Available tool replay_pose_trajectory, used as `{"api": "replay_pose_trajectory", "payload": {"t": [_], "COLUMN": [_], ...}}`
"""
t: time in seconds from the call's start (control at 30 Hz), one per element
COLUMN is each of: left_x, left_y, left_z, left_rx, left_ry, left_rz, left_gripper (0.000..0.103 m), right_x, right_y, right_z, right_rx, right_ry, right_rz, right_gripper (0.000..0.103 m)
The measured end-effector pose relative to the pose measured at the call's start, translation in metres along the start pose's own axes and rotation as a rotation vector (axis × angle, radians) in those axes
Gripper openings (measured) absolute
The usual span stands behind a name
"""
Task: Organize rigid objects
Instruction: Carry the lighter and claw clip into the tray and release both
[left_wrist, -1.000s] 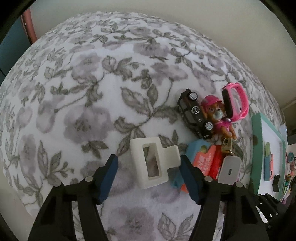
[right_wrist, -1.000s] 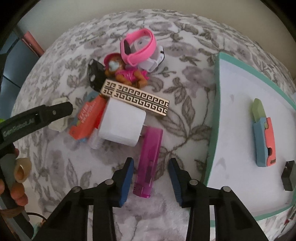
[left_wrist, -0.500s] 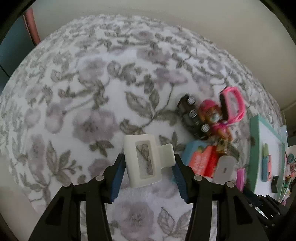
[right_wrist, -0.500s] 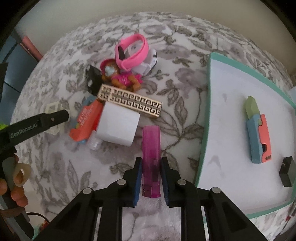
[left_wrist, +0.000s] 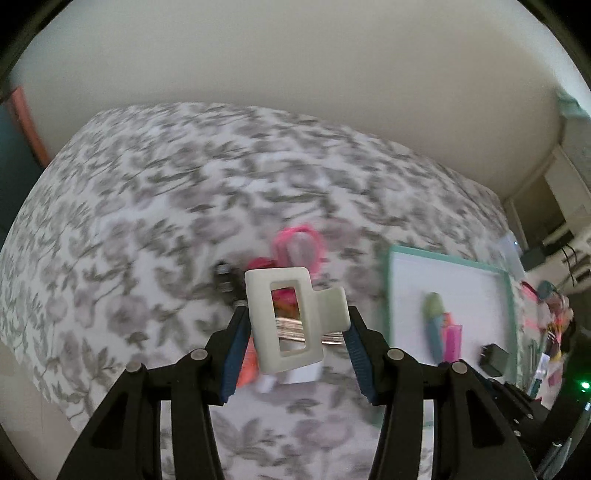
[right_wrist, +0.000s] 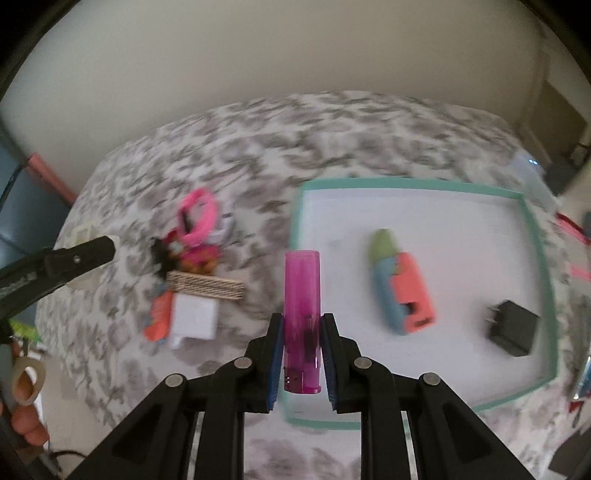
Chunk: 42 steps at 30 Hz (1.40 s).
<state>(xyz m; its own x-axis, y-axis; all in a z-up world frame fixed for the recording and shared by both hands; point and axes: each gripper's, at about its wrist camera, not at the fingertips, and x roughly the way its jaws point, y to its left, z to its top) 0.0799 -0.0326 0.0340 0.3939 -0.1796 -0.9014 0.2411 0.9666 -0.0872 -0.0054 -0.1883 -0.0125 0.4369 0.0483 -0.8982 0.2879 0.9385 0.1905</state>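
My left gripper is shut on a white hair claw clip and holds it in the air above the floral bedspread. My right gripper is shut on a translucent magenta lighter, held upright above the left edge of the teal-rimmed white tray. The tray also shows in the left wrist view. In it lie a blue, coral and green utility knife and a black plug adapter.
A pile lies left of the tray: a pink band, a pink toy pup, a gold patterned bar, a white block, an orange item. Clutter sits beyond the tray's right side.
Both grippers closed on their objects and lifted them. The left carried the clip up and right; the right raised the lighter toward the tray. Both views are blurred by motion.
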Motion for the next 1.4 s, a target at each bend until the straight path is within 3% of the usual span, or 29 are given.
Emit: {"api": "replay_pose_trajectory", "payload": {"t": [0.23,0.47,0.8,1.07,1.23,1.3,1.4], "left_x": [0.017,0.056,0.081,0.075,0.069,0.066,0.060], "left_y": [-0.078,-0.120,-0.125,-0.121,-0.118,-0.115,-0.108], "left_z": [-0.007,-0.031,-0.051,-0.049,-0.046,-0.044,-0.040], "left_rx": [0.086,0.087,0.081,0.083,0.082,0.073,0.057], "left_ry": [0.041,0.131,0.175,0.153,0.128,0.109,0.072], "left_rz": [-0.066,-0.108,-0.078,-0.080,-0.075,-0.071,-0.050], "left_gripper": [0.053,0.053,0.053,0.054,0.056,0.071,0.073], "right_x": [-0.003,0.001,0.008,0.009,0.005,0.001,-0.004], "right_y": [-0.057,-0.106,-0.129,-0.125,-0.123,-0.121,-0.120], "right_z": [0.001,-0.006,-0.011,-0.011,-0.010,-0.008,-0.006], "right_rx": [0.140,0.232,0.263,0.245,0.240,0.237,0.233], "right_ry": [0.008,0.038,0.072,0.075,0.065,0.051,0.033], "right_rz": [-0.092,-0.188,-0.218,-0.231,-0.240,-0.243,-0.253], "right_gripper": [0.021,0.021,0.022,0.023,0.038,0.043,0.056]}}
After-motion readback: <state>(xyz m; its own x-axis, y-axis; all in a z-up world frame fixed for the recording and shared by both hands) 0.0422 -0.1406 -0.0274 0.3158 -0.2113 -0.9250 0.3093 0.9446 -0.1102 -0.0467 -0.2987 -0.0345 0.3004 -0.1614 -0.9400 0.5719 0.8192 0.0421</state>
